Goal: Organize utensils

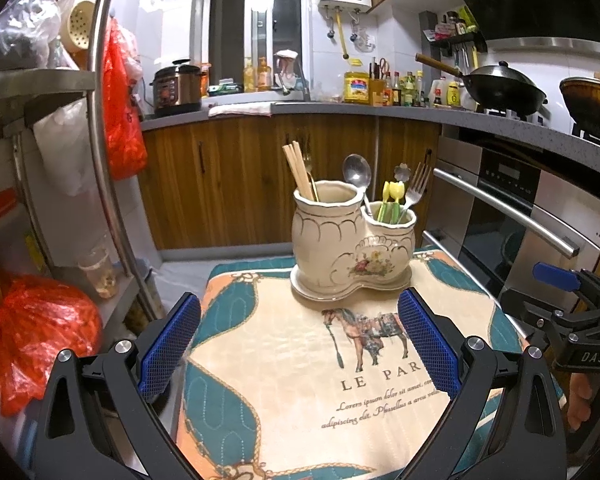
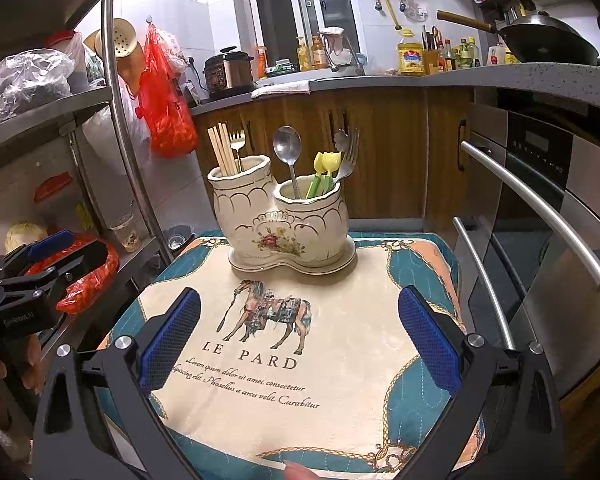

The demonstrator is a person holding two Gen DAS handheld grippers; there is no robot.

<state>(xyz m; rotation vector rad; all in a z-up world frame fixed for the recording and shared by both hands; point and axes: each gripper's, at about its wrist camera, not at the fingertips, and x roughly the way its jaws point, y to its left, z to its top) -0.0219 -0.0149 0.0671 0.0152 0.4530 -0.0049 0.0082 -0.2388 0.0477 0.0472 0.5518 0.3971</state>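
A cream ceramic holder (image 1: 340, 248) (image 2: 284, 228) with two cups stands at the far end of a horse-print mat (image 1: 300, 380) (image 2: 300, 380). Its left cup holds wooden chopsticks (image 1: 298, 172) (image 2: 223, 150) and a gold fork (image 2: 237, 142). Its right cup holds a steel spoon (image 1: 357, 172) (image 2: 287, 146), yellow tulip-topped utensils (image 1: 393, 196) (image 2: 325, 170) and a steel fork (image 1: 417, 188) (image 2: 350, 156). My left gripper (image 1: 300, 344) and my right gripper (image 2: 300, 340) both hover open over the near half of the mat, with nothing between their fingers.
A metal shelf rack (image 1: 112, 160) (image 2: 120, 92) with red bags (image 1: 40, 332) stands to the left. An oven with long bar handles (image 1: 512, 208) (image 2: 540, 216) is at the right. Wooden cabinets (image 1: 240, 184) and a cluttered worktop (image 1: 340, 106) lie behind.
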